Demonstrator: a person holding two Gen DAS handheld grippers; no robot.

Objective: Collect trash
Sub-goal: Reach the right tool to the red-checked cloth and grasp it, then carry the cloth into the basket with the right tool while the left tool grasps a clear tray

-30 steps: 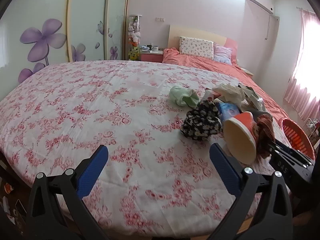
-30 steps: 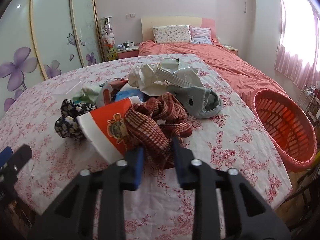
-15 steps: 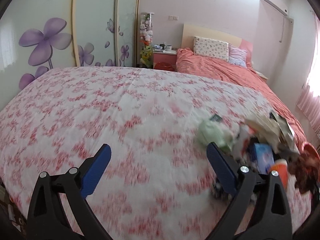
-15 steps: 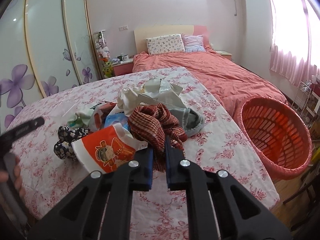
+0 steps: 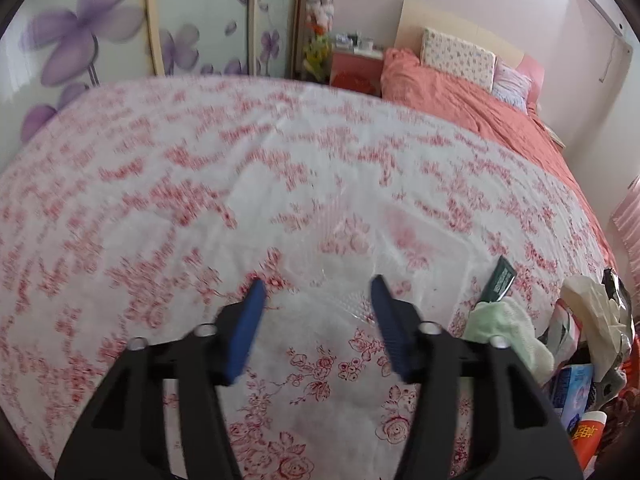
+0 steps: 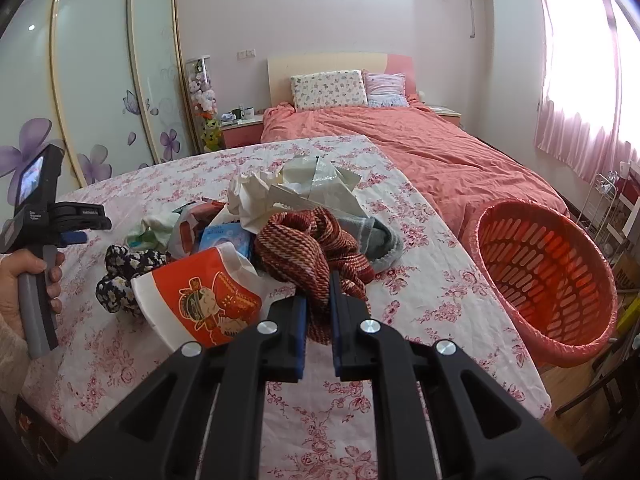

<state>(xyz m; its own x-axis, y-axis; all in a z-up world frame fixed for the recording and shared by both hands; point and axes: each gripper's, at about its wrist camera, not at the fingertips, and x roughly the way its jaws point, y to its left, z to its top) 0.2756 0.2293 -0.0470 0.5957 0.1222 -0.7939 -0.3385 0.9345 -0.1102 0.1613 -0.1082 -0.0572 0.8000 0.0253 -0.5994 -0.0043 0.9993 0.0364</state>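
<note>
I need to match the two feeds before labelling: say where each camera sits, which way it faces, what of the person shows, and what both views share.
Left wrist: on the left gripper, facing down over bare flowered tablecloth, trash pile at the right edge; only its jaws show, half open on nothing, having just been closing.
Right wrist: on the right gripper, facing the pile and the red basket; jaws clamp the red striped cloth, and the left hand shows.
Shared: green cloth, orange paper cup, bed.

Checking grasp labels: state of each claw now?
Left claw: open, jaws just closed partway, nothing between them.
Right claw: shut on red striped knit cloth.
</note>
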